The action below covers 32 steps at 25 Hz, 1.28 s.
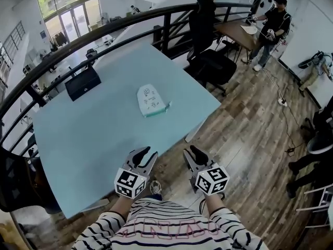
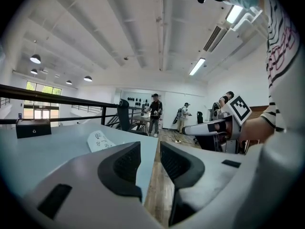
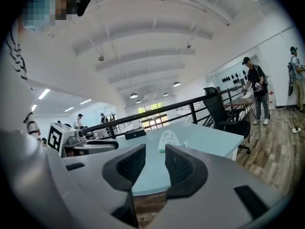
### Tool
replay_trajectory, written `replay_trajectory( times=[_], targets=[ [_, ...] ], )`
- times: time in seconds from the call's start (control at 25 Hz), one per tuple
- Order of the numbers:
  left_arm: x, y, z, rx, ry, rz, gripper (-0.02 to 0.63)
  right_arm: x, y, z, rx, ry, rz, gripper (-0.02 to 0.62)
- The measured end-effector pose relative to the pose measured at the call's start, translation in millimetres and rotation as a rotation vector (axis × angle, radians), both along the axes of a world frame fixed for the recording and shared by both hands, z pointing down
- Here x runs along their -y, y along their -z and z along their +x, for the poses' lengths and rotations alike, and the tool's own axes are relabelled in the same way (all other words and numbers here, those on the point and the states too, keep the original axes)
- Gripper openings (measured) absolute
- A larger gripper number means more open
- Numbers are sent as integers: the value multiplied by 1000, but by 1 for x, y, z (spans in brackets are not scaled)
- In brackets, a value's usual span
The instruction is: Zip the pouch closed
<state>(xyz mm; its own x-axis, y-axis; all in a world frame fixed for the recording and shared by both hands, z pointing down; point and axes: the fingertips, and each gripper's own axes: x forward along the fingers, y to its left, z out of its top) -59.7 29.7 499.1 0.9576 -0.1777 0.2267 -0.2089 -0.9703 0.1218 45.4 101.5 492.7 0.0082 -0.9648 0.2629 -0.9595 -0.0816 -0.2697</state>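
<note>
A white pouch [image 1: 150,100] with dark print and a teal edge lies flat near the middle of the pale blue table [image 1: 78,139]. It shows small in the left gripper view as the pouch [image 2: 99,140] and in the right gripper view as the pouch [image 3: 169,140]. My left gripper [image 1: 147,154] hangs at the table's near edge, jaws apart with nothing between them. My right gripper [image 1: 191,153] is beside it, just off the table over the wooden floor, also open and empty. Both are well short of the pouch.
A black box [image 1: 82,83] sits at the table's far left. A black railing [image 1: 130,22] runs behind the table. An office chair [image 1: 210,61] stands past the table's right corner. A person [image 1: 270,30] stands by a desk at the back right.
</note>
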Motion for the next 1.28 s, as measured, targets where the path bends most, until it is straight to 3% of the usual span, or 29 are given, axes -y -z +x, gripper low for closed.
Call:
replay_trajectory(
  times=[0.28,0.6,0.88,1.28],
  targets=[
    [47,-10,21,13,-30,-31,104,56,-7,22,-7,-4,-25,121],
    [80,-28,25,48,4,-63,104,101,-27,36,-50,86,-83,121],
    [112,-44,33,77,125,-79,104,143,-53,65,-39,181,-121,123],
    [142,-67,77,127,341,-109,104,204,-85,128,-115,420,-203,121]
  ],
)
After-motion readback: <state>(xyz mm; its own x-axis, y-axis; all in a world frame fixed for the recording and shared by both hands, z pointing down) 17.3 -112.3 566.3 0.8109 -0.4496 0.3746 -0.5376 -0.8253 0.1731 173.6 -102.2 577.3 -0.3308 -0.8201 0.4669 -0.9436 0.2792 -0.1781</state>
